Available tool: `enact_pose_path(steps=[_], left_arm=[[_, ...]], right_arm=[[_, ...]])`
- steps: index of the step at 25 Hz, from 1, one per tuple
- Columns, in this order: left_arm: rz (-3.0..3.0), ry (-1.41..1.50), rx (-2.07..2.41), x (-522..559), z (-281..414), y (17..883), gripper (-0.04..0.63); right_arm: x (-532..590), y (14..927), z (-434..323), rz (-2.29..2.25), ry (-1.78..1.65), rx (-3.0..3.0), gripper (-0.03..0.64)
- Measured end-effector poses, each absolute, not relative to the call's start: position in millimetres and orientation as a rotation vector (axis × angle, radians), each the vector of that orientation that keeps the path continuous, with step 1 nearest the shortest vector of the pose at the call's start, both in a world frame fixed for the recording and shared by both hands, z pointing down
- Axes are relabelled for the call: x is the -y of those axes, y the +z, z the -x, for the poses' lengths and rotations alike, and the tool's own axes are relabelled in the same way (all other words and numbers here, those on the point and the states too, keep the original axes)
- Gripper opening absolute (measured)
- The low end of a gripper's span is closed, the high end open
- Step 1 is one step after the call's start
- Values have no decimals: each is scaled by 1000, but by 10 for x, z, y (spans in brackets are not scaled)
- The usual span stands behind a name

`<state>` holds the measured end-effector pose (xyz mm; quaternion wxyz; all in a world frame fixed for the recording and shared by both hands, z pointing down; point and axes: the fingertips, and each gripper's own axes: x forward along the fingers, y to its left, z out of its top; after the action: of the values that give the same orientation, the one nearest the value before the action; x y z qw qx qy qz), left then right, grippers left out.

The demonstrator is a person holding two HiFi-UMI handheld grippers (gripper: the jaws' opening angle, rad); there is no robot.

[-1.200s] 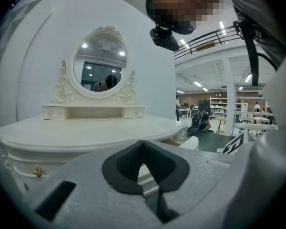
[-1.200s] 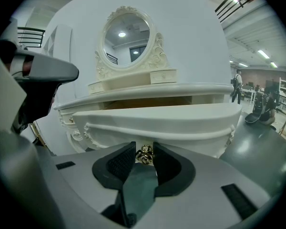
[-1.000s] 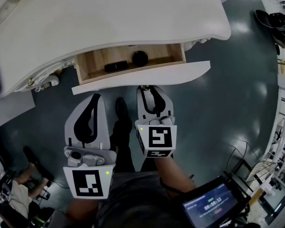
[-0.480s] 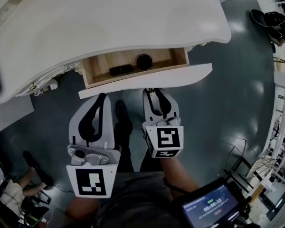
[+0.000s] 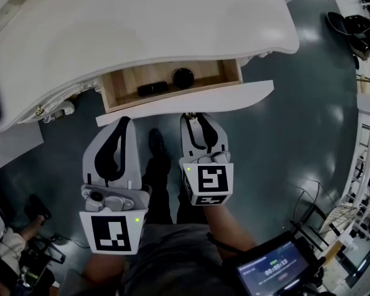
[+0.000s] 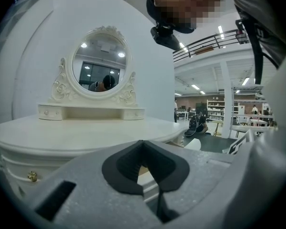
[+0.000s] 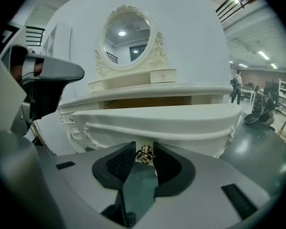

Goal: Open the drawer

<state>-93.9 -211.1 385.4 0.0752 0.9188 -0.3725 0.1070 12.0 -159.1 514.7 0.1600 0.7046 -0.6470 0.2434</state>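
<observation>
The white dressing table [image 5: 142,23] has its wooden drawer [image 5: 126,79] pulled out, its curved white front [image 5: 240,94] towards me. My right gripper [image 5: 194,115] reaches the underside of that front. In the right gripper view its pads [image 7: 120,160] close on the small gold drawer knob [image 7: 144,155], so the right gripper [image 7: 144,150] is shut on it. My left gripper [image 5: 123,121] hangs a little back from the drawer front, to the left, touching nothing. Its jaws meet at the tips with nothing between them in the left gripper view [image 6: 143,144].
Inside the drawer lie a round black object [image 5: 183,77] and an oblong black one [image 5: 151,89]. An oval mirror [image 7: 128,35] stands at the back of the table. My legs and a shoe [image 5: 157,143] are below the drawer on the dark floor. A small screen [image 5: 274,270] shows bottom right.
</observation>
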Motion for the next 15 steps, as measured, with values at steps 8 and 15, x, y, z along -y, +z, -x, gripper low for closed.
enact_pose_path(steps=[8,15], left_arm=[[-2764,335,1122,1935,820,3755,11],[-2761,326,1132,1839,848,3752,11]], right_arm=[[1495,5091,-114,-2006,702,1865,116],[1418,5110,-77,-2010,704,1860,115]])
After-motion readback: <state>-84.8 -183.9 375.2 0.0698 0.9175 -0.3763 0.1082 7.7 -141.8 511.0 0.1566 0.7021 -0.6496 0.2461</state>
